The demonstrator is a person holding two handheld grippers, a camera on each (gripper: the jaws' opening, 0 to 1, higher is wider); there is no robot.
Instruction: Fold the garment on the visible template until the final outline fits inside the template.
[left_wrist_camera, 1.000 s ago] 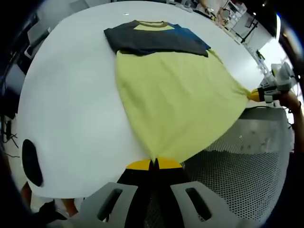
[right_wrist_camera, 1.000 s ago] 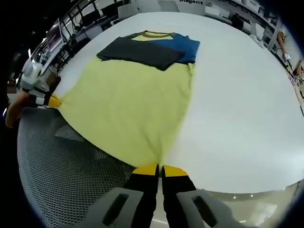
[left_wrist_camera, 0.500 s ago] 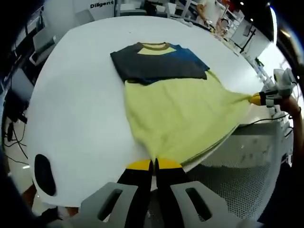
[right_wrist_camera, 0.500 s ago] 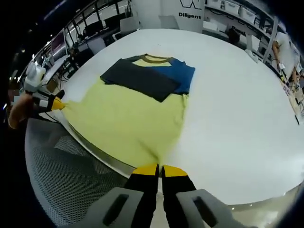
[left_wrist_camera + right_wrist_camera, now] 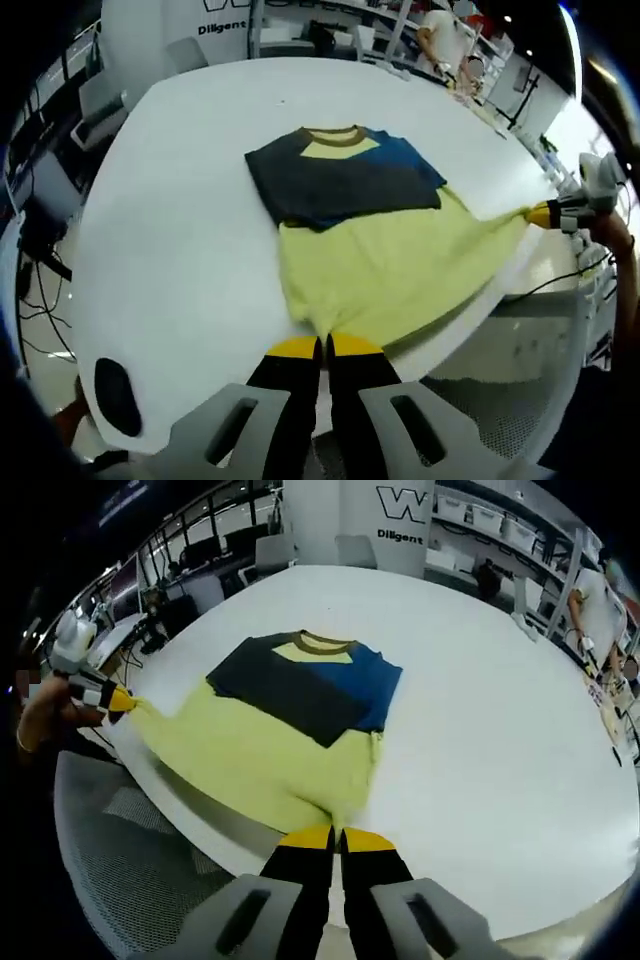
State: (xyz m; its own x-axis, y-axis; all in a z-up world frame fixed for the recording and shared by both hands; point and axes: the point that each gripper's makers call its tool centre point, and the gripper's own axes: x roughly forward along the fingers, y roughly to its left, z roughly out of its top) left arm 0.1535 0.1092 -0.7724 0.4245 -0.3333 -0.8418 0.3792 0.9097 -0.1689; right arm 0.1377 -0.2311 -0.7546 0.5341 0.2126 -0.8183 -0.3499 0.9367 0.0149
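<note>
A yellow T-shirt (image 5: 390, 270) with dark grey and blue sleeves folded across its chest lies on the white table (image 5: 180, 220). Its hem end is lifted and stretched between both grippers. My left gripper (image 5: 324, 345) is shut on one hem corner at the bottom of the left gripper view. The right gripper (image 5: 545, 213) shows at the far right there, pinching the other corner. In the right gripper view my right gripper (image 5: 337, 835) is shut on the shirt (image 5: 270, 765), and the left gripper (image 5: 112, 698) holds the corner at the left. No template outline is visible.
A perforated grey surface (image 5: 130, 870) lies below the table's near edge. A black oval mark (image 5: 117, 392) sits on the table at lower left. Desks, chairs and a person (image 5: 590, 610) stand in the background beyond the table.
Both grippers have carried the hem up and toward the collar. The yellow body looks shorter and hangs in a fold over the table edge. The sleeves have not moved.
</note>
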